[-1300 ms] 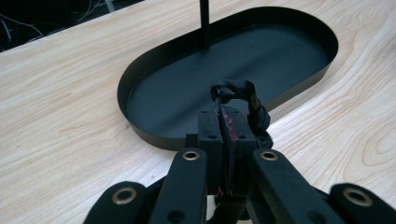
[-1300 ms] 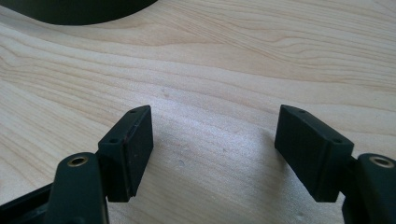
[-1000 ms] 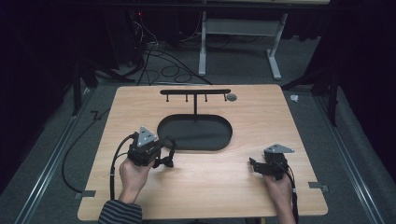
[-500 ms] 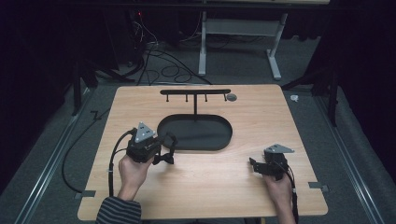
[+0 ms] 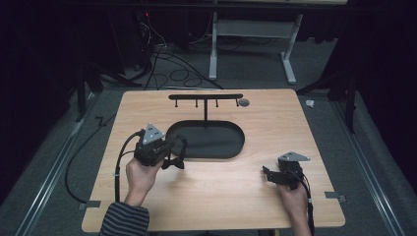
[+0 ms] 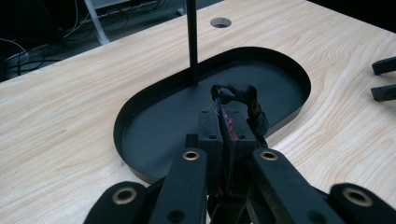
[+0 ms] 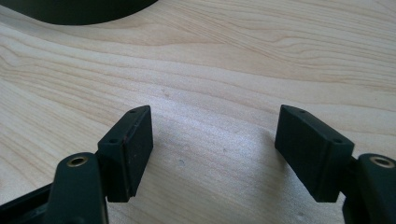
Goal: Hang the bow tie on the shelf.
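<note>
A black oval tray point(image 5: 231, 147) carries a thin upright post point(image 5: 205, 115) topped by a hook bar point(image 5: 205, 96). My left gripper point(image 5: 177, 153) hovers at the tray's left end, its jaws shut on a small black loop-shaped thing point(image 5: 182, 144). In the left gripper view that loop point(image 6: 240, 93) curls out above the closed pads point(image 6: 210, 126) of my left gripper point(image 6: 227, 119), over the tray point(image 6: 280, 56). My right gripper point(image 5: 266, 173) rests low on the wood at the front right. Its pads point(image 7: 133, 140) stand wide apart, and my right gripper point(image 7: 212, 144) has nothing between them.
The light wooden table point(image 5: 216, 196) has a round cable hole point(image 5: 243, 102) beside the bar's right end. A black cable point(image 5: 118, 167) trails from the left gripper off the table's left side. The right gripper's two jaw tips point(image 6: 384, 79) show at the left gripper view's right edge.
The left hand has edged a little away from the person, alongside the tray's left end, still holding the loop. The right hand has kept still.
</note>
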A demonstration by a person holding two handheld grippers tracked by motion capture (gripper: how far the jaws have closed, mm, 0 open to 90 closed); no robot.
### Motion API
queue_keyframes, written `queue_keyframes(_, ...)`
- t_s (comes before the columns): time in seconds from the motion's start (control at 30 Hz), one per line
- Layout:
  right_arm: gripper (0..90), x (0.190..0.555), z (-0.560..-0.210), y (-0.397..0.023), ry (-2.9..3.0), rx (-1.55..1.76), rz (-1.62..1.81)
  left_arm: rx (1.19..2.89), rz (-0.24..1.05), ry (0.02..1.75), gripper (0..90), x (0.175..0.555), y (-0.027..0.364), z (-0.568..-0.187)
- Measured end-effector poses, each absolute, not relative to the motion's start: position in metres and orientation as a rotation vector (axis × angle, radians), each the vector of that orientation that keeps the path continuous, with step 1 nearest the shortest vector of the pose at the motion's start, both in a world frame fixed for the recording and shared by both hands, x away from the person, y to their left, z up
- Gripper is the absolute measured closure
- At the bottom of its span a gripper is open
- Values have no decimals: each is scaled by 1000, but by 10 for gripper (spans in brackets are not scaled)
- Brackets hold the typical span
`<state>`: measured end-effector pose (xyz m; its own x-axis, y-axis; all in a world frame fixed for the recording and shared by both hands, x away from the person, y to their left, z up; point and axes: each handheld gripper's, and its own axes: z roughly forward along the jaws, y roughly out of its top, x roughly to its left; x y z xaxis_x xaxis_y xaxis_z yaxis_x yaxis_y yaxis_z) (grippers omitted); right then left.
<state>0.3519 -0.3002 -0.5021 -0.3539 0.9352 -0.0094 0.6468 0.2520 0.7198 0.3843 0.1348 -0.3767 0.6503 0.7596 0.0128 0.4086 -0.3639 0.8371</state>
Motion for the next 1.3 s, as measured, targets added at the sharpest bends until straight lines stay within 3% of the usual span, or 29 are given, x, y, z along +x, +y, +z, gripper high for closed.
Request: queue_keyframes(1.3, 289, 352, -502, -300, 2093, 1435, 881, 1928, 462, 933, 872, 423, 138, -348)
